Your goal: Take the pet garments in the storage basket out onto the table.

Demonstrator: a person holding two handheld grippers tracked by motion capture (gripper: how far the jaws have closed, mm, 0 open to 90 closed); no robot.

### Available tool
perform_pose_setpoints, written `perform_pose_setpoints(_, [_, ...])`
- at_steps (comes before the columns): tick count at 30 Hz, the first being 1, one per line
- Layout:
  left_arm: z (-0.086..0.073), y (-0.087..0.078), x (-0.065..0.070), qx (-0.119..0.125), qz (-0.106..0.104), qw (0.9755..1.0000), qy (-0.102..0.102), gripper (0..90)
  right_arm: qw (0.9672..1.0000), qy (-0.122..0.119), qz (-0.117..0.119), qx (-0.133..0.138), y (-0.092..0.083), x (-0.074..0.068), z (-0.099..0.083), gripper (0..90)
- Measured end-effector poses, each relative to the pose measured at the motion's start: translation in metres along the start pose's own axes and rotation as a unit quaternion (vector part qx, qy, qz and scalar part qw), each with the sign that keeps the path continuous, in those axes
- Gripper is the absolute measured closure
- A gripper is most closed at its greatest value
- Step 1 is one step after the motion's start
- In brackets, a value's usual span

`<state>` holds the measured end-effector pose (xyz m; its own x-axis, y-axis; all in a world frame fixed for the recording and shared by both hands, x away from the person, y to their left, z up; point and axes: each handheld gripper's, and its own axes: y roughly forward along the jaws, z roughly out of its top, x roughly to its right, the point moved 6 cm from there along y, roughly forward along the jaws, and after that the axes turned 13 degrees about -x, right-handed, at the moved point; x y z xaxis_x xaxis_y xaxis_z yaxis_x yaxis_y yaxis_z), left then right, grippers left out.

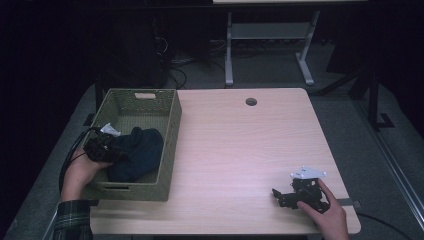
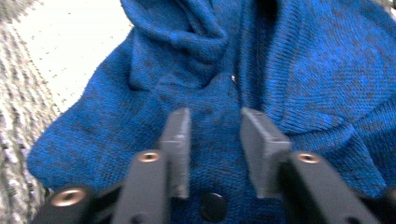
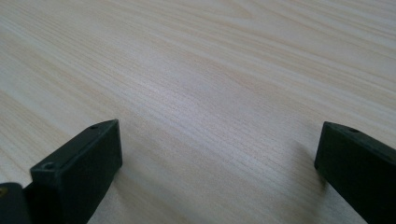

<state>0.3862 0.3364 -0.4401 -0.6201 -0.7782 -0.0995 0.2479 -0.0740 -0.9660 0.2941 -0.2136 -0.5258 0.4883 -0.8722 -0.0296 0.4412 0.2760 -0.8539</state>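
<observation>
A dark blue knitted garment (image 1: pixel 137 152) lies bunched in a green woven basket (image 1: pixel 172 131) at the table's left. My left gripper (image 1: pixel 115 152), held by a hand, reaches into the basket against the garment's left side. In the left gripper view the jaws (image 2: pixel 215 116) stand close together with a narrow gap, and the blue knit (image 2: pixel 303 70) lies under and between them without being visibly pinched. My right gripper (image 1: pixel 278 197) rests low on the table at the front right, with its jaws (image 3: pixel 219 135) wide apart over bare wood.
The light wooden table (image 1: pixel 240 145) has a round cable hole (image 1: pixel 251 101) near its far edge. The basket's pale bottom (image 2: pixel 70 42) shows beside the garment. A white tag or paper (image 1: pixel 110 130) lies in the basket behind the left gripper. A desk frame stands on the dark floor beyond.
</observation>
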Motion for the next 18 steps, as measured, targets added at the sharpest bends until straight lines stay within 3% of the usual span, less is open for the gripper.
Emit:
perform_pose_setpoints(5, [0.0,-0.002,-0.003,0.002,-0.011,0.9998,-0.016,82.2,1.0,0.0,0.0,0.0,0.0,0.0,0.0,0.4])
perform_pose_setpoints(8, [0.0,-0.011,-0.005,0.028,-0.027,0.9985,-0.04,83.5,1.0,0.0,0.0,0.0,0.0,0.0,0.0,0.4])
perform_pose_setpoints(12, [0.003,-0.026,-0.007,0.077,-0.048,0.9933,-0.072,83.9,1.0,0.0,0.0,0.0,0.0,0.0,0.0,0.4])
perform_pose_setpoints(15, [0.004,-0.034,-0.007,0.102,-0.056,0.9901,-0.079,83.9,1.0,0.0,0.0,0.0,0.0,0.0,0.0,0.4])
perform_pose_setpoints(18, [0.006,-0.044,-0.007,0.134,-0.066,0.9846,-0.091,84.0,1.0,0.0,0.0,0.0,0.0,0.0,0.0,0.4])
